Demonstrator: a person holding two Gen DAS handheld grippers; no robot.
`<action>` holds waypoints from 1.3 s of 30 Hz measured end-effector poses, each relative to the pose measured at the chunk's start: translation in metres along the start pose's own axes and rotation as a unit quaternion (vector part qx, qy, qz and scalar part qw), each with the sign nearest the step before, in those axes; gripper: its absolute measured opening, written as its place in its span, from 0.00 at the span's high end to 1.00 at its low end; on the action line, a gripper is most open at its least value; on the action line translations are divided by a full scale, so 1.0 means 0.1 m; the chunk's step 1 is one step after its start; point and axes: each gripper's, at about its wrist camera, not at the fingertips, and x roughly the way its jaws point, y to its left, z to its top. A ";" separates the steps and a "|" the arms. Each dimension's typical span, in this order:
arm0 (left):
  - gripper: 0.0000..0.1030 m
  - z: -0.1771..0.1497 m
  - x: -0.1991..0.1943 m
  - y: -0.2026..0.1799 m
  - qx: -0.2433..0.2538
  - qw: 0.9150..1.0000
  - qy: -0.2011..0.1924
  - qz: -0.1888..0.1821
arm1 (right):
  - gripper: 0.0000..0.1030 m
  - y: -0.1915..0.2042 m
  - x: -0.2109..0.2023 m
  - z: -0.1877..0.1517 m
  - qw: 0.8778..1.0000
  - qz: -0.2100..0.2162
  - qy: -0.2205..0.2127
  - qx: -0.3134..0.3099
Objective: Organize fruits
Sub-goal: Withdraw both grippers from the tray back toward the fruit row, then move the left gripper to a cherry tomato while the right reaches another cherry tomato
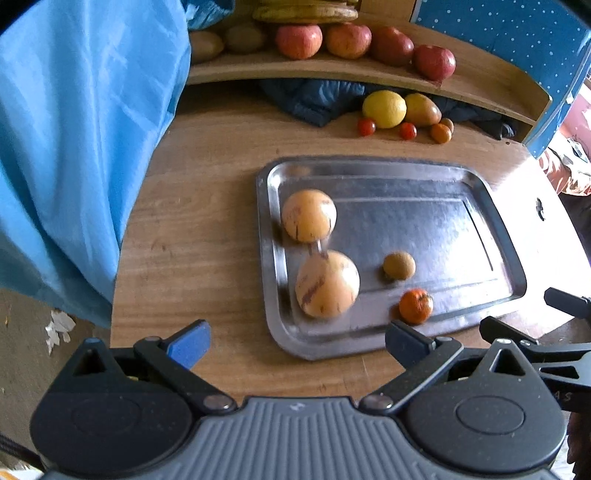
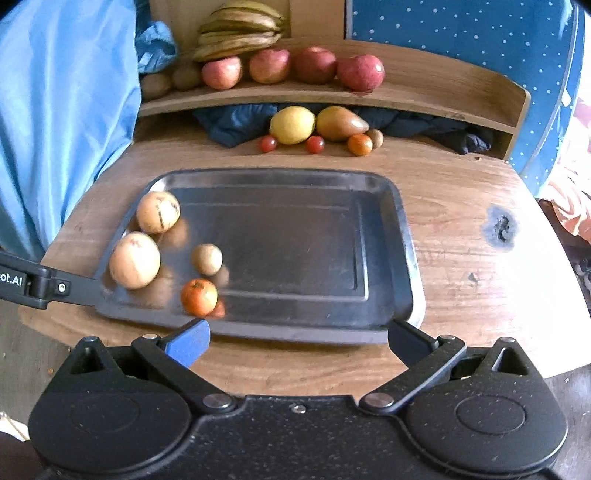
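A steel tray lies on the wooden table. At its left end sit two tan striped round fruits, a small brown fruit and a small orange. My left gripper is open above the tray's near left corner, nothing between its fingers. My right gripper is wide open over the tray's near edge, empty, the orange just beyond its blue pad.
A lemon, a pear-shaped yellow fruit, cherry tomatoes and a small orange lie behind the tray. The shelf above carries apples, kiwis and bananas. Blue cloth hangs at left.
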 end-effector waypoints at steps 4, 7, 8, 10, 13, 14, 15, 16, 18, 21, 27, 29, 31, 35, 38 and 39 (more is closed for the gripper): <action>0.01 0.14 0.06 -0.02 0.007 1.000 -0.002 -0.004 | 0.01 -0.03 0.05 0.11 1.000 -0.003 -0.006 0.005; 0.01 0.26 0.11 -0.04 0.012 1.000 -0.004 -0.007 | 0.01 -0.06 0.09 0.18 1.000 -0.009 -0.008 0.011; 0.01 0.30 0.13 -0.05 0.015 1.000 -0.005 -0.009 | 0.01 -0.07 0.11 0.20 1.000 -0.010 -0.008 0.013; 0.01 0.37 0.16 -0.08 0.023 1.000 -0.005 -0.012 | 0.01 -0.09 0.14 0.24 1.000 -0.014 -0.009 0.016; 0.01 0.48 0.23 -0.12 0.034 0.999 -0.005 -0.014 | 0.01 -0.14 0.18 0.31 0.999 -0.020 -0.010 0.025; 0.01 0.50 0.24 -0.13 0.035 0.999 -0.005 -0.014 | 0.01 -0.16 0.20 0.34 0.999 -0.021 -0.011 0.028; 0.01 0.54 0.26 -0.13 0.036 0.999 -0.006 -0.014 | 0.01 -0.17 0.22 0.37 0.999 -0.022 -0.012 0.030; 0.01 0.57 0.28 -0.13 0.037 0.999 -0.007 -0.014 | 0.01 -0.18 0.25 0.40 0.999 -0.024 -0.011 0.032; 0.01 0.62 0.31 -0.12 0.037 0.999 -0.009 -0.015 | 0.01 -0.20 0.28 0.45 0.999 -0.025 -0.011 0.033; 0.01 0.71 0.38 -0.10 0.034 0.999 -0.010 -0.014 | 0.01 -0.19 0.35 0.52 0.999 -0.024 -0.010 0.031; 0.01 0.91 0.49 -0.07 0.030 0.999 -0.009 -0.014 | 0.01 -0.20 0.47 0.64 0.999 -0.024 -0.007 0.030; 0.01 0.96 0.52 -0.07 0.029 0.999 -0.007 -0.013 | 0.01 -0.21 0.51 0.67 0.999 -0.023 -0.005 0.031; 0.01 1.03 0.56 -0.07 0.030 0.999 -0.006 -0.012 | 0.01 -0.21 0.55 0.70 0.999 -0.023 -0.004 0.033; 0.01 1.15 0.63 -0.12 0.034 0.999 -0.007 -0.014 | 0.01 -0.20 0.62 0.77 0.999 -0.022 -0.007 0.036; 0.01 1.26 0.69 -0.16 0.037 0.999 -0.010 -0.018 | 0.01 -0.19 0.65 0.82 0.999 -0.022 -0.014 0.037; 0.01 1.30 0.71 -0.18 0.039 0.999 -0.011 -0.021 | 0.01 -0.19 0.66 0.84 0.999 -0.022 -0.015 0.037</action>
